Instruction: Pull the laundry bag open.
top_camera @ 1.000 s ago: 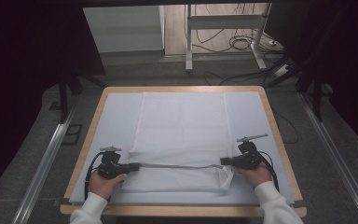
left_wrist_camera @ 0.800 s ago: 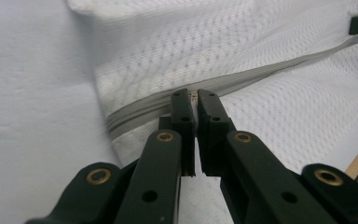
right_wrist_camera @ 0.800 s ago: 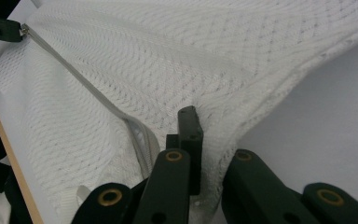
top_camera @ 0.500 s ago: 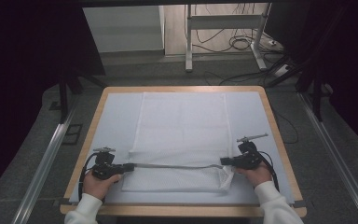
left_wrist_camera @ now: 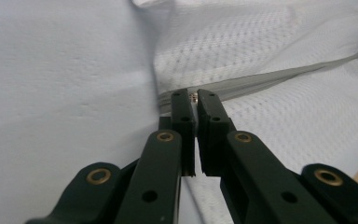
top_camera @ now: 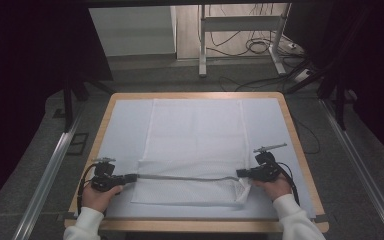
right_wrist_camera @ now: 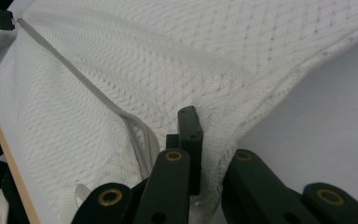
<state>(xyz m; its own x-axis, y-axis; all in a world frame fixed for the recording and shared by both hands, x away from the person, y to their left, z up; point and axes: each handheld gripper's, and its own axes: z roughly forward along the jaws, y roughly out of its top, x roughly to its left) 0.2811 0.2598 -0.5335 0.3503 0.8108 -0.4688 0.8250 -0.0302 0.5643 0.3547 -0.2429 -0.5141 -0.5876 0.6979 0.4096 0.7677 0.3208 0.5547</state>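
Note:
A white mesh bag (top_camera: 195,135) lies flat on the white mat, with a grey zipper (top_camera: 185,177) running across its near part. My left gripper (top_camera: 130,177) is at the zipper's left end, shut on the small metal zipper pull (left_wrist_camera: 194,97), as the left gripper view (left_wrist_camera: 196,100) shows up close. My right gripper (top_camera: 240,173) is shut on the bag's right edge by the zipper's other end. In the right gripper view (right_wrist_camera: 200,140) the mesh fabric (right_wrist_camera: 177,60) bunches over one jaw, and the zipper (right_wrist_camera: 74,74) stretches away to the far gripper.
The mat (top_camera: 125,125) covers a wooden-edged table (top_camera: 195,94). Metal rails (top_camera: 45,175) run along both sides of it. Beyond the far edge are a stand's legs and cables (top_camera: 260,47) on the floor.
My left gripper has slid a little to the left along the zipper line. The right gripper has stayed in place on the bag's edge.

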